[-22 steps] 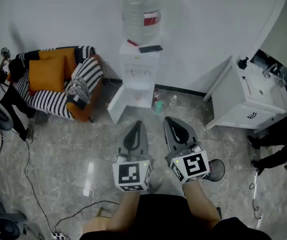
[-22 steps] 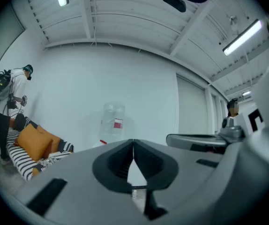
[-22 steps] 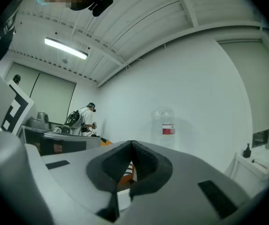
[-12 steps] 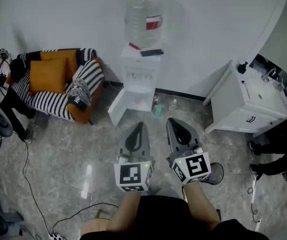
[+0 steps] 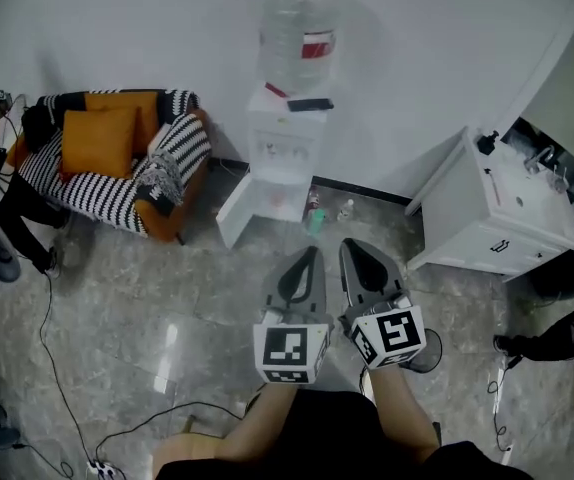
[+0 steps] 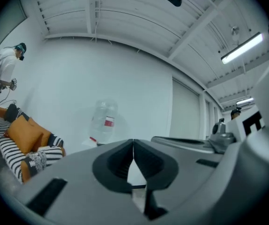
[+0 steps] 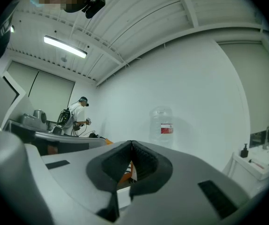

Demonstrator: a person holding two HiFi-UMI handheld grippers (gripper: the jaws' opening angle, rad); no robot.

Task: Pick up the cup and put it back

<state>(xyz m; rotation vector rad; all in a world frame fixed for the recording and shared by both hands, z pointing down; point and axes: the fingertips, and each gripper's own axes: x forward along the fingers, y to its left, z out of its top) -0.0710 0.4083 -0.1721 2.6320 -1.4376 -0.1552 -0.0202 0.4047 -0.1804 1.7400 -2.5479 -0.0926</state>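
Cup: no view shows one that can be made out; its place cannot be told from here.
Likely place: a judgement only: at the water dispenser [image 5: 285,153], by its taps or in the open lower compartment, both too small to read.
Water dispenser: it stands on the floor [image 5: 167,288] against the wall, with a large bottle [image 5: 297,33] on top, a flat dark thing [image 5: 309,104] on its upper edge, and its lower door [image 5: 235,208] swung open to the left.
Left gripper [image 5: 305,258]: closed, jaws pressed together with nothing between them, held level and aimed toward the dispenser, well apart from it.
Right gripper [image 5: 355,250]: closed and empty as well, level, just beside the left one.
Step in hand: the approach, as judged; nothing is held and the pick is not yet begun.
Doing it well: find the cup before committing, and use one gripper only. Open the jaws well before reaching it. Come in level with the jaws on either side of the cup's wall, then close gently so that a thin cup is not crushed or tipped.
Watch for: two small bottles [image 5: 315,218] on the floor at the dispenser's foot, the open door and the cable [image 5: 57,368] along the floor's left side.
Putting back: set it down upright at the same place and let go only once it rests.
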